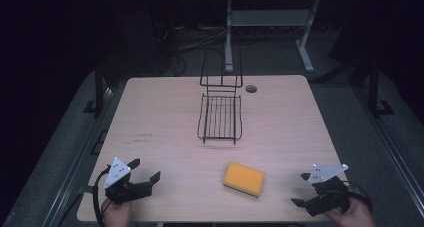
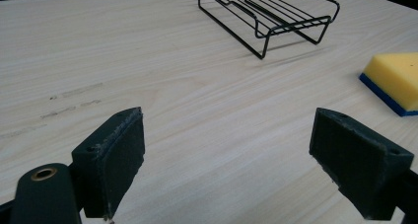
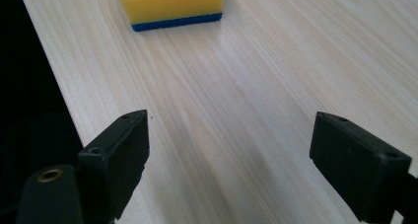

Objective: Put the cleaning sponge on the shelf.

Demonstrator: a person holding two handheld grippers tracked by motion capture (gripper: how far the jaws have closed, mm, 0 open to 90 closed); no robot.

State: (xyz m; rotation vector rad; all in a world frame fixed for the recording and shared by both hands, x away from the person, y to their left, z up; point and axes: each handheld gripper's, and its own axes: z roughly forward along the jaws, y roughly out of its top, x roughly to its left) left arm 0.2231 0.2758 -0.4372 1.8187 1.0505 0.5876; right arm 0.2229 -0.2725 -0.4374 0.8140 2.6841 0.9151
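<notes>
A yellow sponge [image 1: 244, 178] with a blue underside lies flat on the light wooden table [image 1: 280, 122], near the front edge between both hands. A black wire rack [image 1: 220, 116] stands at the table's middle back. My left gripper [image 1: 146, 169] rests at the front left corner, open, jaws empty. My right gripper [image 1: 301, 189] sits at the front right, open, also empty, pointing toward the sponge. In the left gripper view the wire rack [image 2: 268, 12] is ahead and the sponge [image 2: 394, 78] at the right edge. In the right gripper view the sponge [image 3: 171, 6] lies straight ahead.
A small round hole [image 1: 251, 88] marks the tabletop behind the rack. Faint scuff marks [image 1: 142, 138] lie left of the rack. Beyond the table stand a white desk frame [image 1: 305, 42] and cables on a dark floor. The table's front edge [image 3: 47, 66] runs close beside my right gripper.
</notes>
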